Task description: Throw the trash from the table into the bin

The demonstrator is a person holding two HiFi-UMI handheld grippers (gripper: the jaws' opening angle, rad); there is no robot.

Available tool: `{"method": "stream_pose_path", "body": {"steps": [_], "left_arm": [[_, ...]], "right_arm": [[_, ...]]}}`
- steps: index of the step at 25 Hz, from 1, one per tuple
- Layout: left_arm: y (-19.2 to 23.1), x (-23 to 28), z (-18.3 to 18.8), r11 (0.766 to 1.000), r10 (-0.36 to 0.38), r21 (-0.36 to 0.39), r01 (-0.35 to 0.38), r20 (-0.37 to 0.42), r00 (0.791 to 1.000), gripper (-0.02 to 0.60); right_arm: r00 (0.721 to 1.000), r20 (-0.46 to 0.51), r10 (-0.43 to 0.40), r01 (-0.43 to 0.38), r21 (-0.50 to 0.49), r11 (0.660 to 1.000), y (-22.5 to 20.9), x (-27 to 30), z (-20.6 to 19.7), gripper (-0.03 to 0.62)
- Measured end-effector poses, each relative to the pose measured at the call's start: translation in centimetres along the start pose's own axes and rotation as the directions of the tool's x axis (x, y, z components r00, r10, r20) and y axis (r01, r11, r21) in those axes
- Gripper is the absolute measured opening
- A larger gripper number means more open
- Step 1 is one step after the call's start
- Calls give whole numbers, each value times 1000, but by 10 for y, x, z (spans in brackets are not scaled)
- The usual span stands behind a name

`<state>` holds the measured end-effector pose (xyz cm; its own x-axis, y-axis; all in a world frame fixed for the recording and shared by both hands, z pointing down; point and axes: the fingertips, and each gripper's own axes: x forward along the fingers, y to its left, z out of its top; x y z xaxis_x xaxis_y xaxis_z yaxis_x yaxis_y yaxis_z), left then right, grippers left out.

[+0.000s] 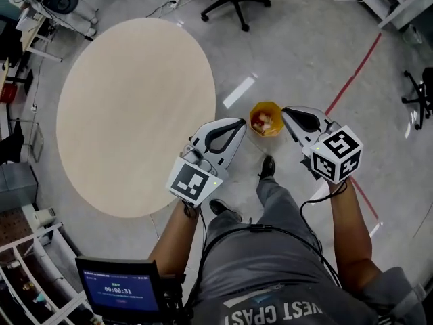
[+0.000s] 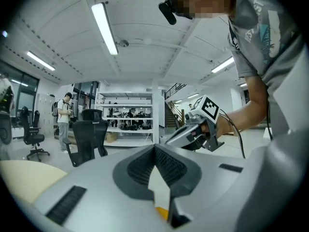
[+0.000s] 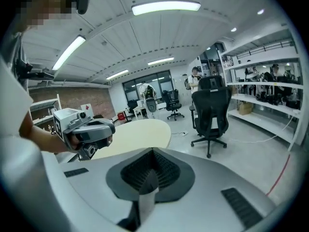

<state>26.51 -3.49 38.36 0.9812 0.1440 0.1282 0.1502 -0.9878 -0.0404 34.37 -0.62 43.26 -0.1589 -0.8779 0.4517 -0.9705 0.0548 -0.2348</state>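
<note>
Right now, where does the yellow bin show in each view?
Head view: bin at centre, on the floor right of the round table.
Left gripper view: a yellow sliver near the bottom edge, probably it.
Right gripper view: not in it.
Landmark: the round table, lower left and left of centre in the gripper views.
</note>
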Motion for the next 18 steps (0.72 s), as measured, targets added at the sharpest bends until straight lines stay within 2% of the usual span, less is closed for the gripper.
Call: {"method": "stream_pose_path", "body": {"steps": [2,8,10,13,15,18], "left_arm": [[1,-29,29,999,24,36,-26,32,999,43],[22,-65,37,986,93,132,-103,79,993,43],[19,-100,59,977,111,173,-125,91,990,43],[3,-188,103,961,139,227,-160,105,985,43],[-1,-226,106,951,161,249,-183,109,981,43],[5,-245,93,935,196,277,-221,115,974,43]], "right_arm": [[1000,25,3,-2,-40,999,30,-13,29,11],[995,80,52,-39,-155,987,63,0,55,11],[993,95,73,-52,-204,978,100,-6,78,11],[987,114,109,-72,-289,954,196,-19,118,11],[983,125,136,-86,-344,935,238,-15,125,11],[973,135,186,-116,-409,905,259,0,126,11]]}}
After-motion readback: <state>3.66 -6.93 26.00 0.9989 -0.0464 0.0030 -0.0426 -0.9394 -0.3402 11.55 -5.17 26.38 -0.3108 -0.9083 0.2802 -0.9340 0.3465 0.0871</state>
